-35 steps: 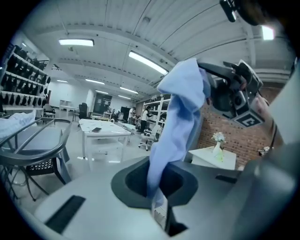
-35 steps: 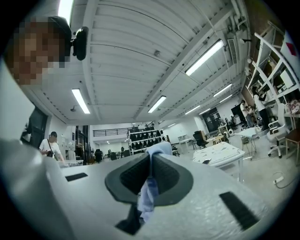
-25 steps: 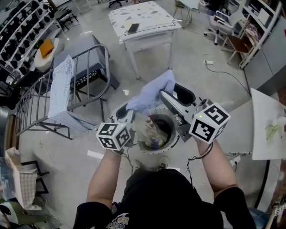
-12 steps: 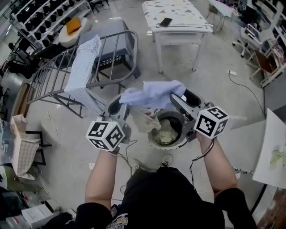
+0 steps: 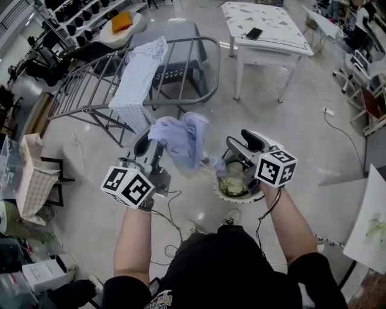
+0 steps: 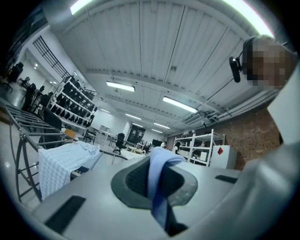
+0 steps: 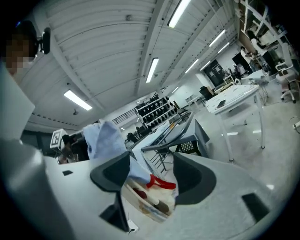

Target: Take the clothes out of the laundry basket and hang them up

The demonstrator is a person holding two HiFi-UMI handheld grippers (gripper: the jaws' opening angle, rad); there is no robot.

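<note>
My left gripper (image 5: 151,145) is shut on a light blue cloth (image 5: 181,137), which hangs bunched from its tips above the floor. In the left gripper view a fold of that blue cloth (image 6: 161,164) is pinched between the shut jaws of the left gripper (image 6: 161,185). My right gripper (image 5: 238,145) is just to the right, over the round white laundry basket (image 5: 222,191). Its jaws are opening. Between the spread jaws of the right gripper (image 7: 152,180) lie the blue cloth's edge (image 7: 108,138) and a cream printed garment with a red part (image 7: 150,197), loose, not pressed.
A grey metal drying rack (image 5: 181,45) stands beyond the basket with a white checked cloth (image 5: 142,75) draped over it. A white table (image 5: 268,27) is at the back right. Shelves with dark items (image 5: 72,12) fill the far left. Cables run across the floor.
The left gripper has carried the blue cloth leftward, off the right gripper, where it now hangs bunched. The right jaws have spread wider. The view has swung toward the rack.
</note>
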